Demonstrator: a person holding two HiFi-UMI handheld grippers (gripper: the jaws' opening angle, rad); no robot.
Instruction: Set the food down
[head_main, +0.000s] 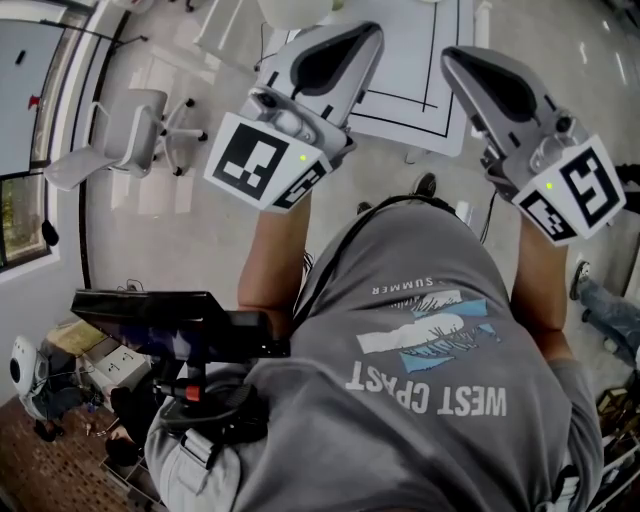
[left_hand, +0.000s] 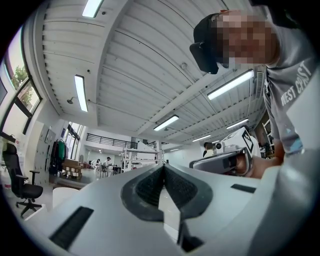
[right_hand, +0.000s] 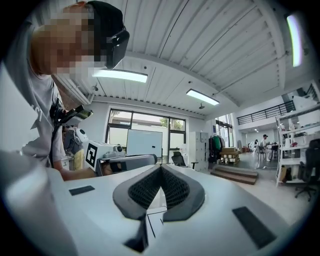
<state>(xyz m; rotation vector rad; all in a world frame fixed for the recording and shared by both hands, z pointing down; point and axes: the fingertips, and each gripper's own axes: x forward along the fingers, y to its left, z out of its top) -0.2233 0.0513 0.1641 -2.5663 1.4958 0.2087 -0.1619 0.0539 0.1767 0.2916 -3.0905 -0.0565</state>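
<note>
Raised just before the person's grey printed T-shirt (head_main: 430, 360), the grey plastic left tongs (left_hand: 162, 172) and matching right tongs (right_hand: 161, 170) are both closed on nothing and tipped towards the ceiling, seemingly idle. No food shows anywhere, not even on the white black-lined surface (head_main: 400, 100) beyond.
</note>
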